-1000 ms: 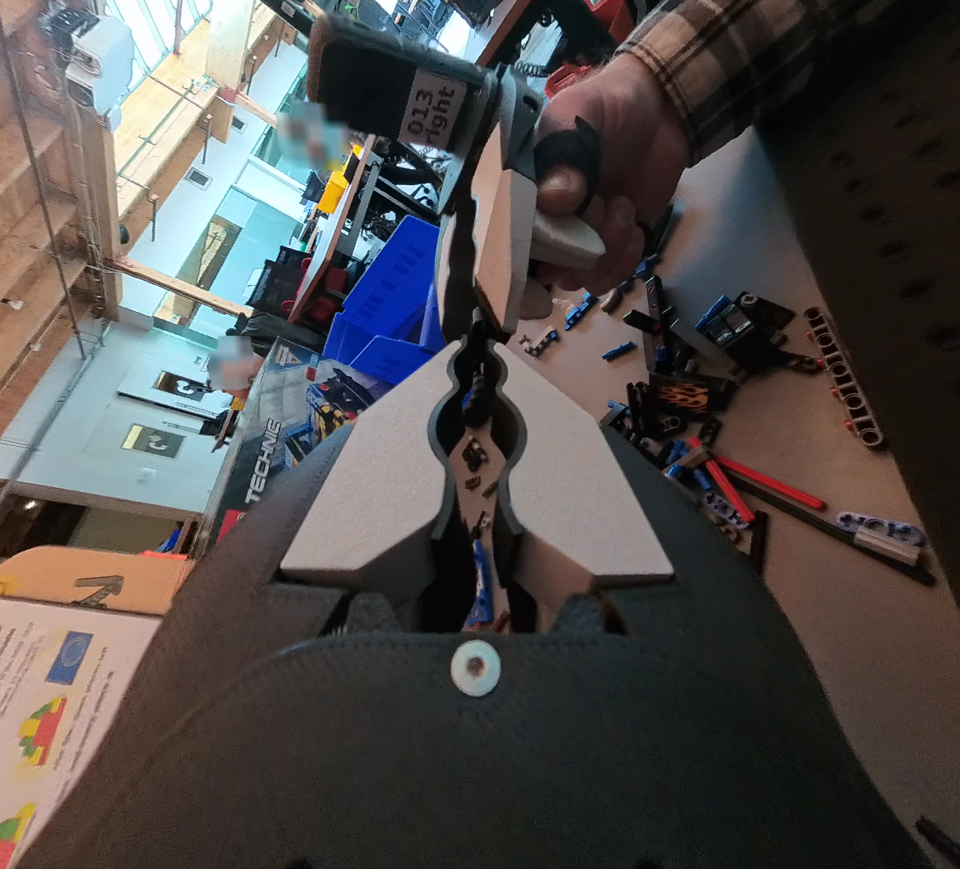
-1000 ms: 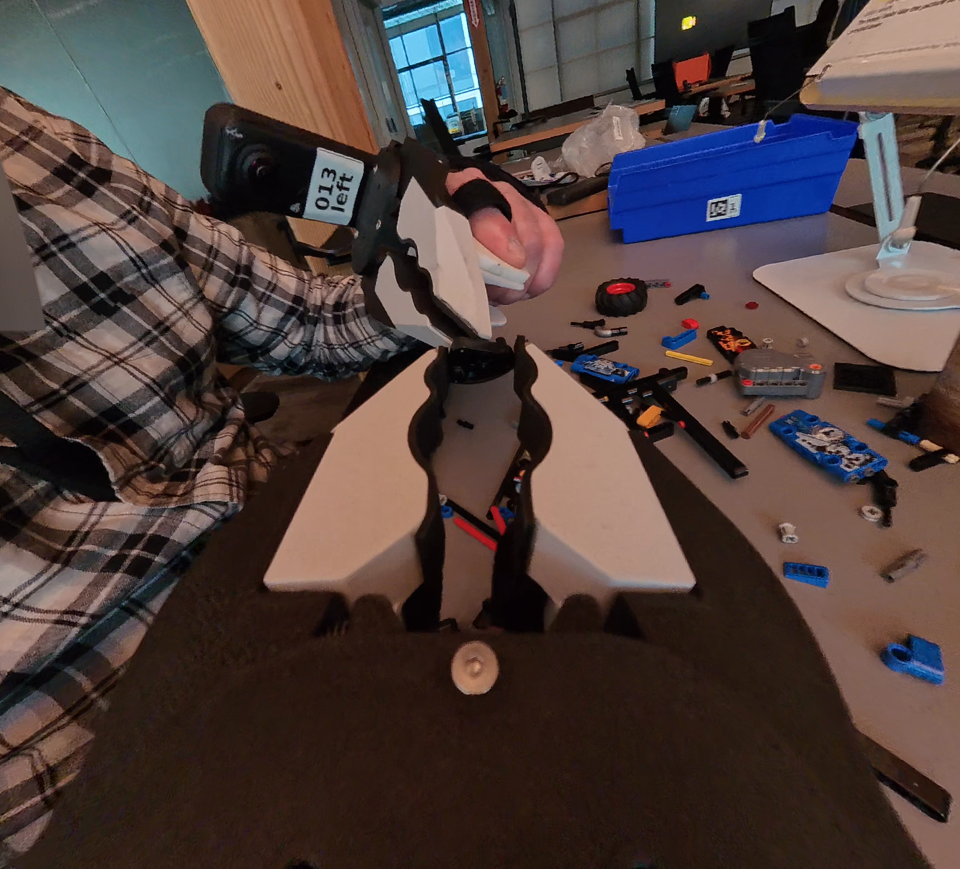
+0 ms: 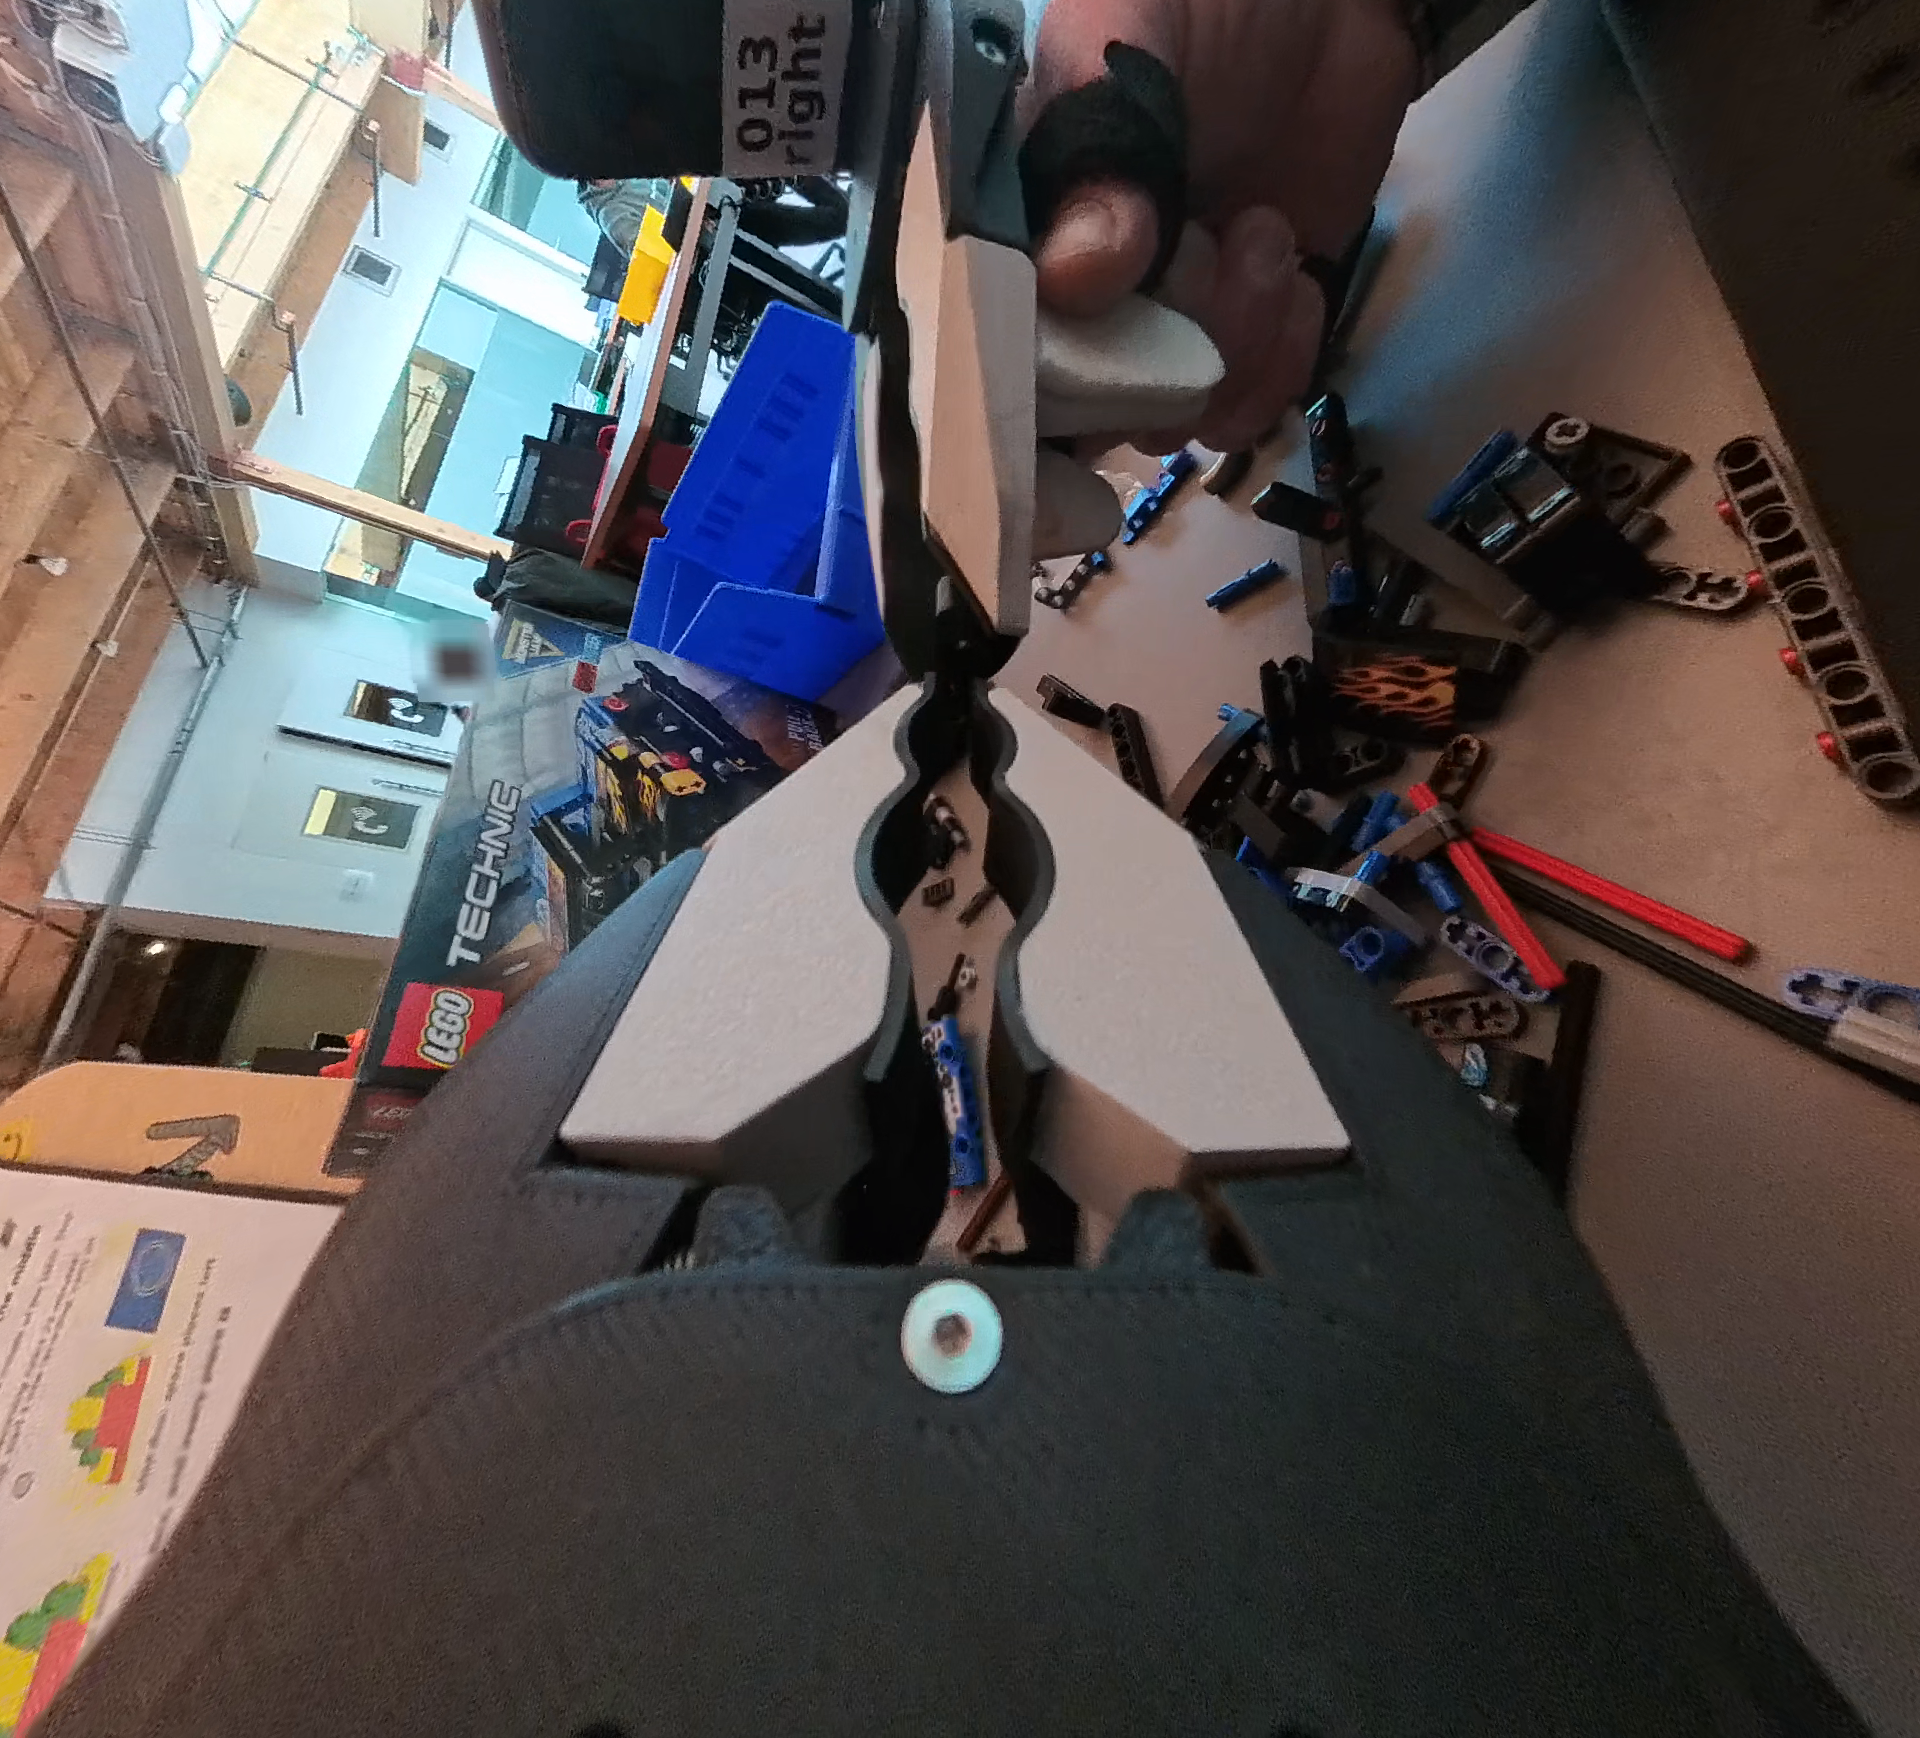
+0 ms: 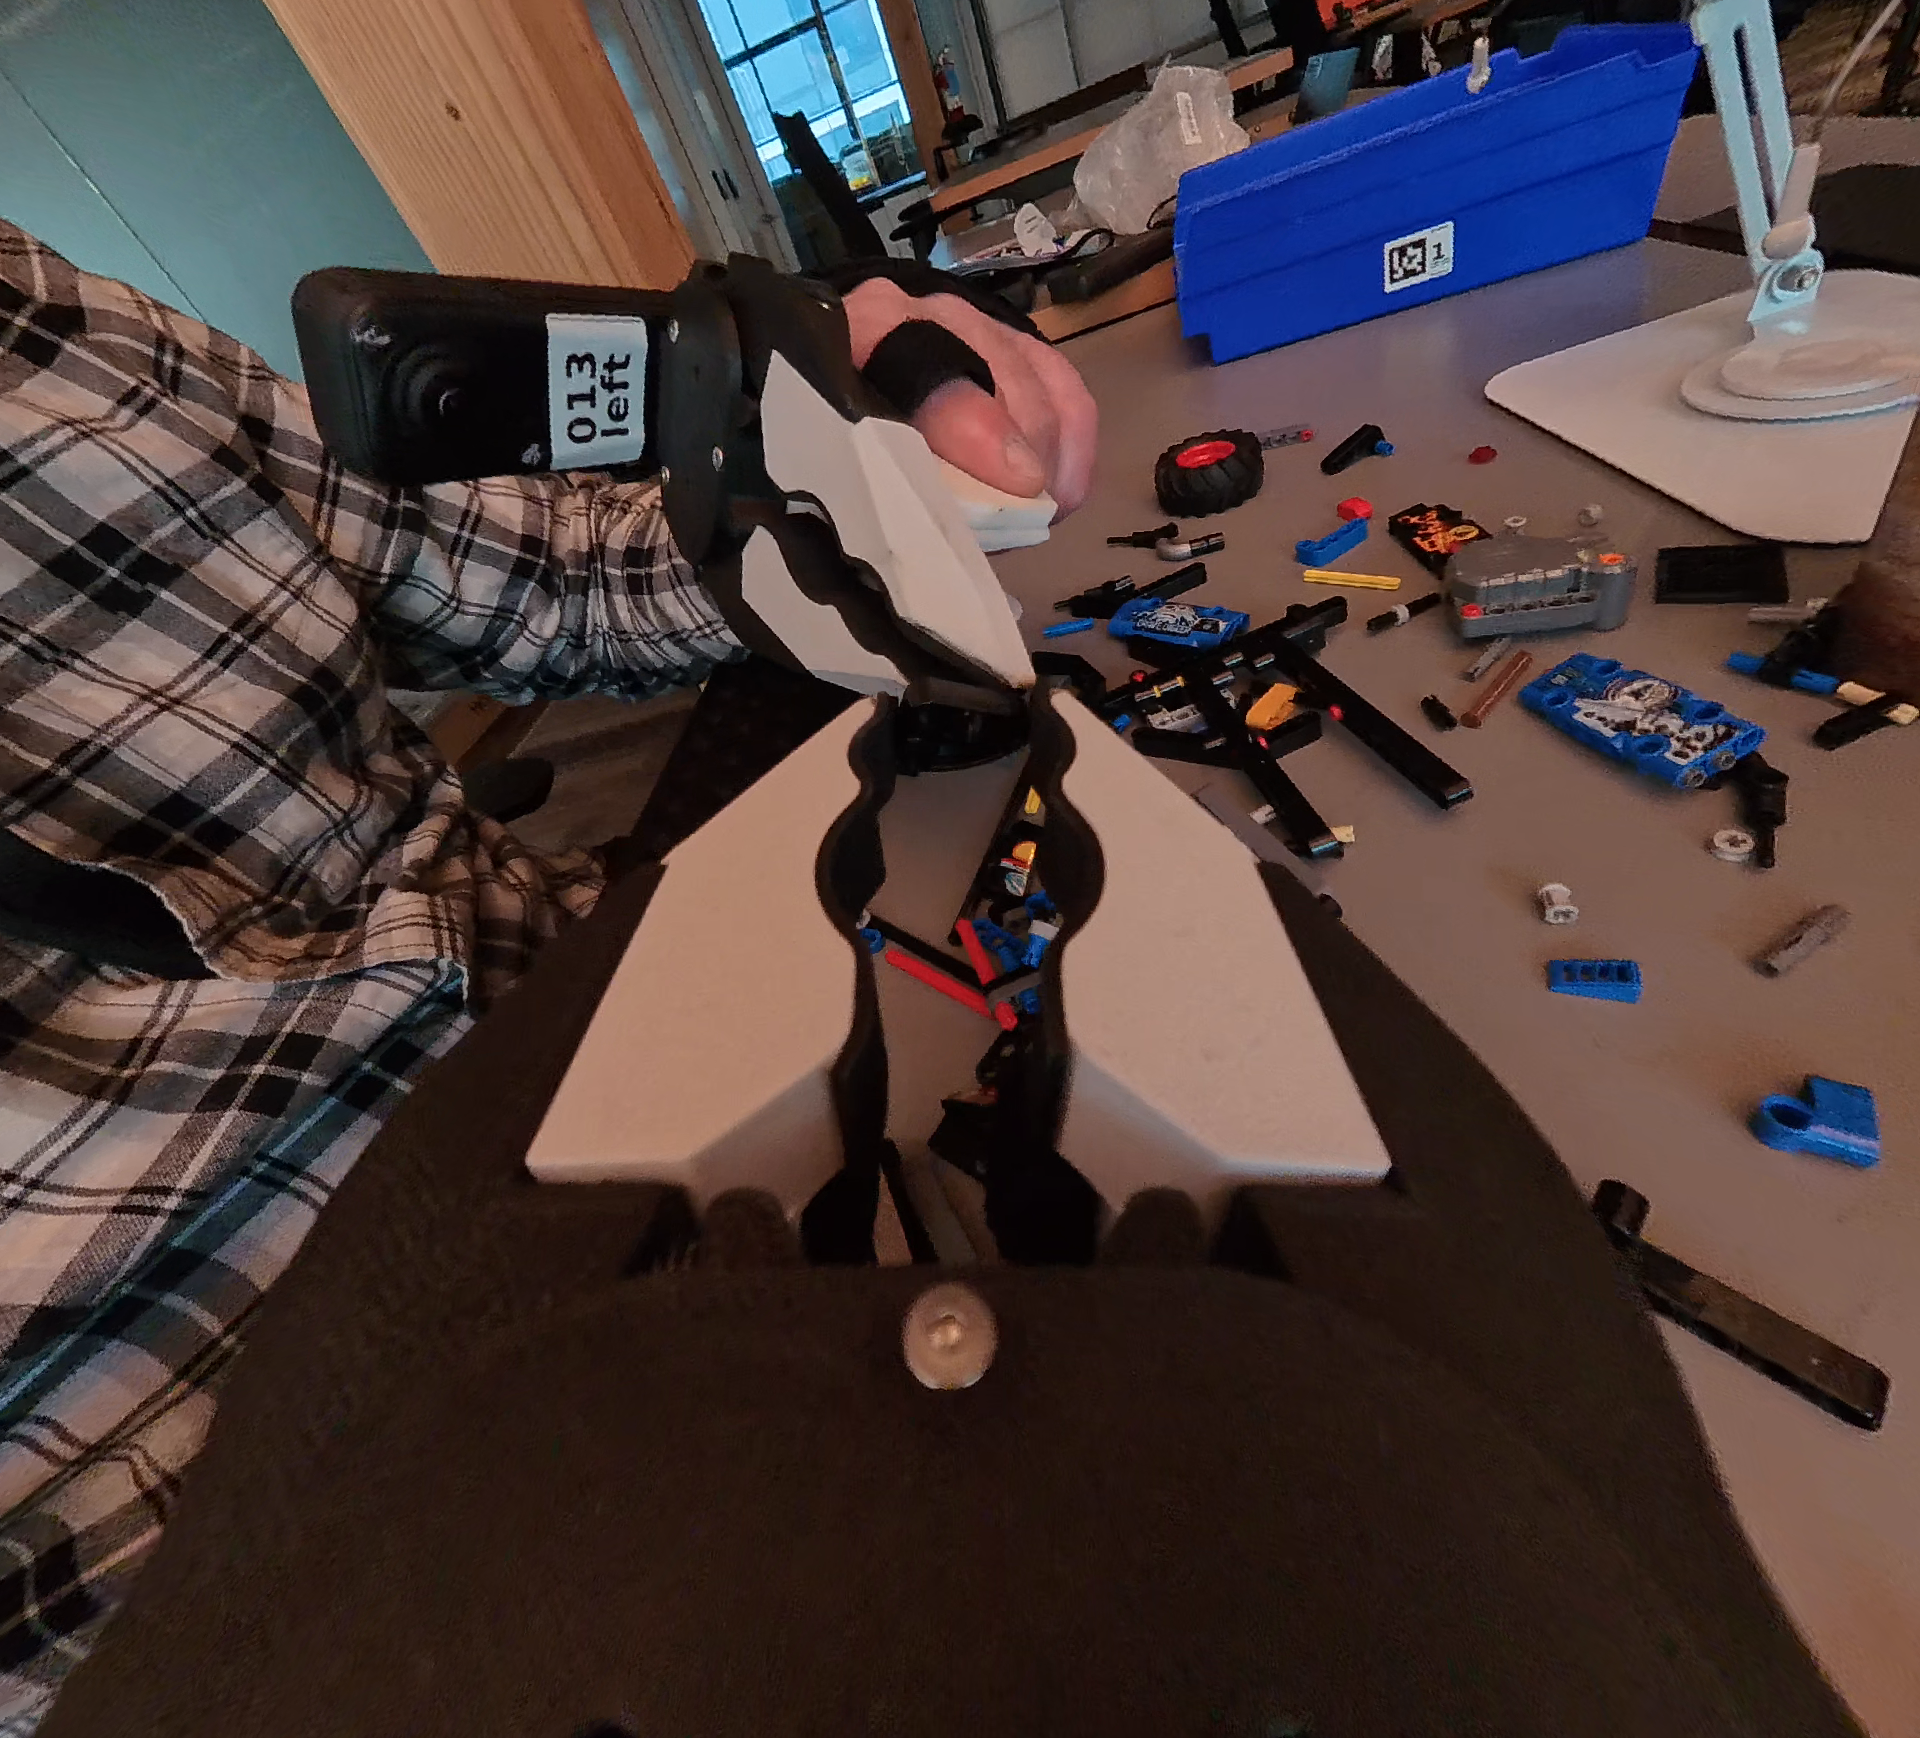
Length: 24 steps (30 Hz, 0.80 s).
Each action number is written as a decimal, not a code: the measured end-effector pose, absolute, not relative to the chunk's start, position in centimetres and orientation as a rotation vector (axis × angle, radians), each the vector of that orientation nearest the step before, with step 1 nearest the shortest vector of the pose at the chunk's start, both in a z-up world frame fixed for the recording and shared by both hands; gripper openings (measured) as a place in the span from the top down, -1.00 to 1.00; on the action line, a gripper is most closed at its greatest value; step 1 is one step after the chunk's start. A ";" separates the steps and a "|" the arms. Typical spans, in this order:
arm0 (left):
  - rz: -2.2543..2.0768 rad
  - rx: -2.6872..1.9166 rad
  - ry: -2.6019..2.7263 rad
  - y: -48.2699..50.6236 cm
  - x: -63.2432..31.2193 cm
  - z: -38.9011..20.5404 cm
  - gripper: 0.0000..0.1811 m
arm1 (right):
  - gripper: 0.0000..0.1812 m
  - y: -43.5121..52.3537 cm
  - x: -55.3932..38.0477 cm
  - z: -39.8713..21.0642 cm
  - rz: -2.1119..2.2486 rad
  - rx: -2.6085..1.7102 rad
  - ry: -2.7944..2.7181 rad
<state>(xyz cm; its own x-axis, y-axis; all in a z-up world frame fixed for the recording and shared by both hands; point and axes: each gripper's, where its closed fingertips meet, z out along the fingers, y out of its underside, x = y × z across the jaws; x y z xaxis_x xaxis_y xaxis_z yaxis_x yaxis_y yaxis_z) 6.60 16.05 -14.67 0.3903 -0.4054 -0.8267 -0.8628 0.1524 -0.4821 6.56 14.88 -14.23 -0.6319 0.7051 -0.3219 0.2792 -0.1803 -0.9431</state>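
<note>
My two grippers meet tip to tip in the air above a grey table (image 4: 1455, 909) strewn with small building pieces. In the right wrist view my right gripper (image 4: 956, 712) is shut on a small black part (image 4: 940, 738). My left gripper (image 4: 987, 675) comes in from the upper left, its tips on the top of the same part. In the left wrist view my left gripper (image 3: 951, 701) is nearly closed on the black part (image 3: 954, 654). The right gripper (image 3: 961, 628) reaches down onto it from above, held by a hand (image 3: 1226, 130).
Blue bins (image 4: 1434, 171) stand at the back, beside a white stand base (image 4: 1704, 441). Loose pieces lie under and right of the grippers: a black wheel (image 4: 1208, 473), a grey motor block (image 4: 1538, 587), a blue panel (image 4: 1642, 717), red axles (image 3: 1600, 888). A toy set box (image 3: 540, 857) stands behind. The grippers are tip to tip, or close to it.
Both grippers stay tip to tip on the black part. In the left wrist view the right gripper looks nearer and larger; the right wrist view has tilted slightly.
</note>
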 end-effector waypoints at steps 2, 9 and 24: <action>0.467 -1.472 1.221 15.6 6.5 -14.5 0.99 | 0.74 14.6 6.7 -14.1 1.848 -1.110 -1.790; 0.333 -1.620 1.120 14.2 1.8 -13.7 1.00 | 0.95 19.1 8.4 -12.8 1.798 -1.141 -1.640; 0.128 -1.762 1.141 15.4 3.1 -17.7 1.00 | 0.91 16.5 6.4 -15.9 1.414 -1.062 -1.869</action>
<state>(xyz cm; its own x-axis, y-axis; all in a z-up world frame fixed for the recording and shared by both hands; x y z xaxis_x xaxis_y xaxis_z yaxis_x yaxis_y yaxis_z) 3.11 15.39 -17.71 0.5503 -0.6330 -0.5445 -0.7378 -0.0633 -0.6721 6.37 16.48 -15.91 -0.5284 0.8486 -0.0270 0.2567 0.1293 -0.9578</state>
